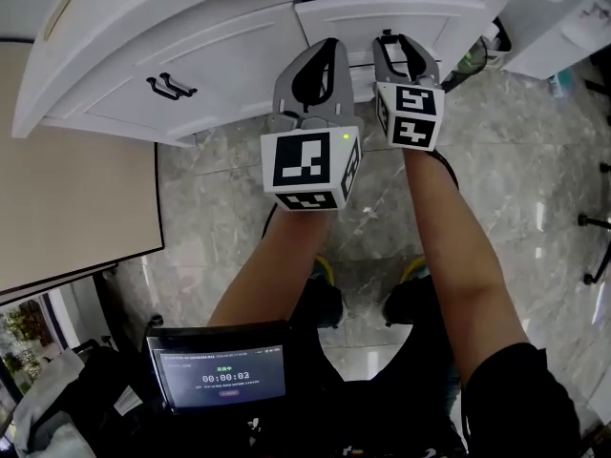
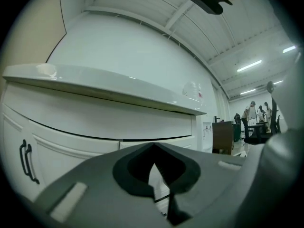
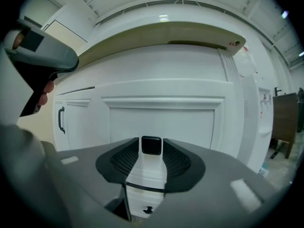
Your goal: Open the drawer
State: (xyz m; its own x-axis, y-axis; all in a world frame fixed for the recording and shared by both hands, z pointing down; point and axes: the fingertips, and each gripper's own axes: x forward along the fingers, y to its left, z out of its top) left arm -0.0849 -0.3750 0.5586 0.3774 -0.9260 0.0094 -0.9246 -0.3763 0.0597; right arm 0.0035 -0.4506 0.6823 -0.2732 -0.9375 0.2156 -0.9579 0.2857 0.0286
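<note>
A white cabinet (image 1: 229, 60) stands under a curved countertop (image 1: 143, 27). In the right gripper view a narrow white drawer front (image 3: 145, 175) shows between the jaws, with a black square knob (image 3: 151, 145) at its top. My right gripper (image 3: 151, 142) is up against it. The knob fills the small gap between the fingertips, so the jaws look shut on it. A lower drawer with a small dark handle (image 3: 148, 209) sits beneath. In the head view my right gripper (image 1: 389, 38) reaches the cabinet front. My left gripper (image 1: 322, 48) hovers beside it, shut and empty (image 2: 153, 146).
Cabinet doors with black bar handles (image 1: 172, 87) are to the left. A beige panel (image 1: 76, 189) is at the far left. The floor is grey marble (image 1: 535, 179). A small screen (image 1: 220, 375) sits at the person's waist. A brown desk (image 2: 223, 134) and people (image 2: 249, 113) are far off to the right.
</note>
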